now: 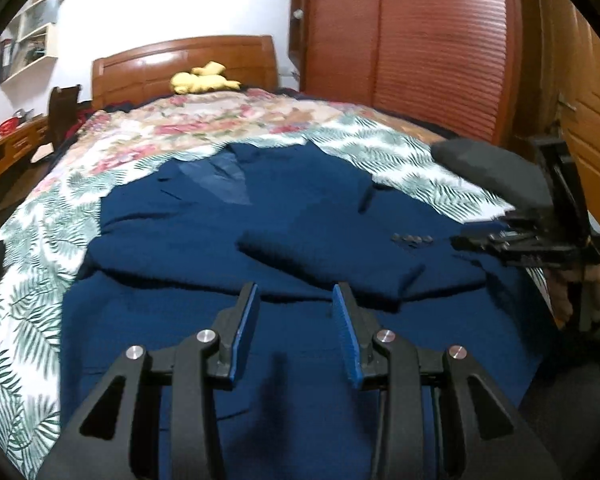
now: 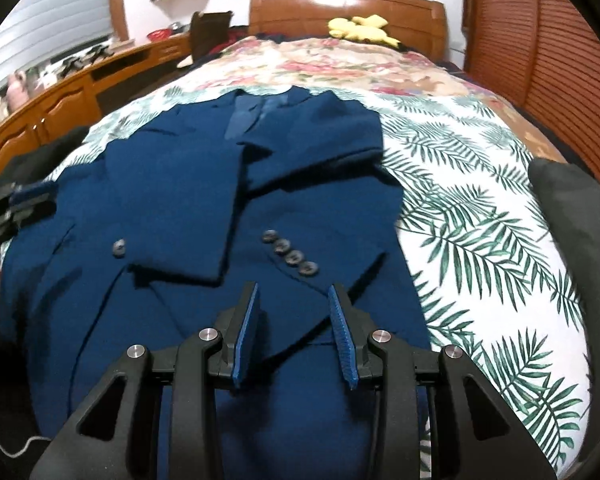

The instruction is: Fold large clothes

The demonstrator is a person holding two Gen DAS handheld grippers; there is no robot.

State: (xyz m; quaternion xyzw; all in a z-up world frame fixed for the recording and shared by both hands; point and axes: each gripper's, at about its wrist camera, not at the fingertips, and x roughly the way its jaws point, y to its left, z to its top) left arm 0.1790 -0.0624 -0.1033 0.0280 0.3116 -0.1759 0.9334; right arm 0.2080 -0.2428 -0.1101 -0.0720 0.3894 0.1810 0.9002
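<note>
A navy blue suit jacket (image 1: pixel 228 240) lies flat on the bed, collar away from me, both sleeves folded across its front. It also shows in the right wrist view (image 2: pixel 180 200), with a row of cuff buttons (image 2: pixel 290 256) on the right sleeve. My left gripper (image 1: pixel 296 292) is open and empty above the jacket's lower part. My right gripper (image 2: pixel 294 292) is open and empty above the hem, just below the cuff buttons. The right gripper also shows at the right edge of the left wrist view (image 1: pixel 460 242), over the jacket's right side.
The bed has a palm-leaf sheet (image 2: pixel 480 208) and a floral quilt (image 1: pixel 204 120) beyond. A yellow plush toy (image 1: pixel 202 80) sits by the wooden headboard (image 1: pixel 180 64). A red-brown wardrobe (image 1: pixel 420 40) stands at right, a wooden desk (image 2: pixel 60 104) at left.
</note>
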